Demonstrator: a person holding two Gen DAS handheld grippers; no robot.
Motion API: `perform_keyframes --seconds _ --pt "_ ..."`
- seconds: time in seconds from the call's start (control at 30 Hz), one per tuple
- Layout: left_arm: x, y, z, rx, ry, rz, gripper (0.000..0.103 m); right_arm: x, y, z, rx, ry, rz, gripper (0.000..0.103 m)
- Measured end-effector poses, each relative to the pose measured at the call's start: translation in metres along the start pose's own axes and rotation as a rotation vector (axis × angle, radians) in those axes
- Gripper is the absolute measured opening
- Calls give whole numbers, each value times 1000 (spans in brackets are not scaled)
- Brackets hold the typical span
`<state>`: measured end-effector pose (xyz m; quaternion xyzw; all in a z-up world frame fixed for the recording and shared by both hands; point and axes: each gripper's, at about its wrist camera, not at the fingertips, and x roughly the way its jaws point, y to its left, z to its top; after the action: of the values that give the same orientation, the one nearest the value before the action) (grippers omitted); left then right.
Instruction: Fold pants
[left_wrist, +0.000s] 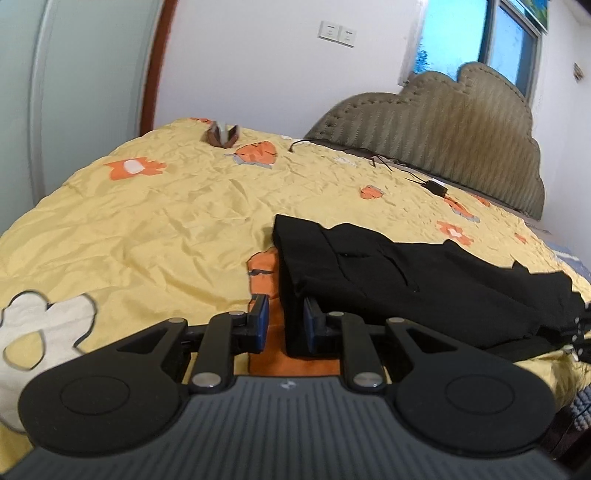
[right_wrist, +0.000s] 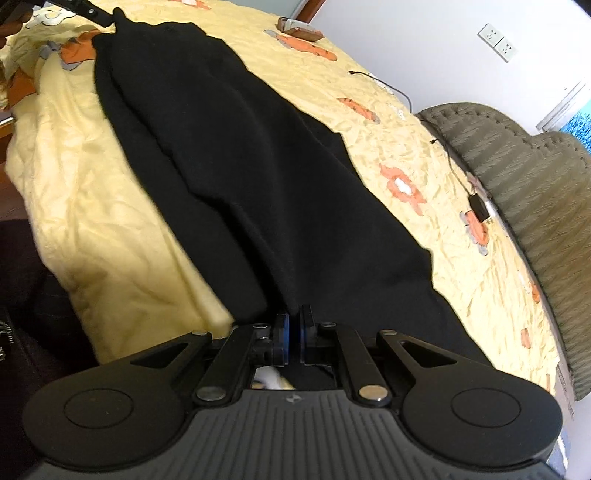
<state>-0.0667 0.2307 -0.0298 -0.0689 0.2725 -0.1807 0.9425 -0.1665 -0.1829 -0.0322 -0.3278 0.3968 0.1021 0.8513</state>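
Black pants (left_wrist: 424, 284) lie stretched across a yellow bedspread (left_wrist: 155, 221) with orange flower patches. My left gripper (left_wrist: 286, 314) is at the waistband end, its jaws partly open, with the near fabric corner standing between the blue pads, which do not press it. In the right wrist view the pants (right_wrist: 236, 162) run away from me toward the far end. My right gripper (right_wrist: 293, 328) is shut on the leg-hem end of the pants. The left gripper shows as a dark bar (right_wrist: 85, 9) at the top left by the waistband.
A padded grey-green headboard (left_wrist: 454, 136) borders the bed. A black charger and cable (left_wrist: 436, 186) lie near it, also seen in the right wrist view (right_wrist: 478, 206). A brown wallet-like object (left_wrist: 223, 134) sits at the far side. The bed edge (right_wrist: 55, 236) drops off at left.
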Motion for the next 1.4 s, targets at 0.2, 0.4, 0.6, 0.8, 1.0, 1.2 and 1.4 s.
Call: perform_keyframes --seconds 0.2,0.4,0.6,0.8,1.0,1.2,1.4 --pt "-15 -4 7 -38 -34 -22 19 -5 -1 -4 54 -16 -4 5" --pt "3 -13 7 -94 16 -49 23 -4 3 -7 24 -18 -24 5" --pt "9 -10 0 -224 41 -95 27 2 4 -8 39 -22 -26 5" --pt "3 -18 -7 -280 48 -97 27 1 5 -11 50 -26 -23 5" --pt "23 -15 -14 -424 82 -82 27 0 3 -12 57 -29 -21 5" --pt "13 -1 -26 -629 51 -126 27 1 0 -12 67 -32 -11 5" --pt "35 -3 -19 -630 32 -126 27 3 -2 -13 73 -34 -8 5"
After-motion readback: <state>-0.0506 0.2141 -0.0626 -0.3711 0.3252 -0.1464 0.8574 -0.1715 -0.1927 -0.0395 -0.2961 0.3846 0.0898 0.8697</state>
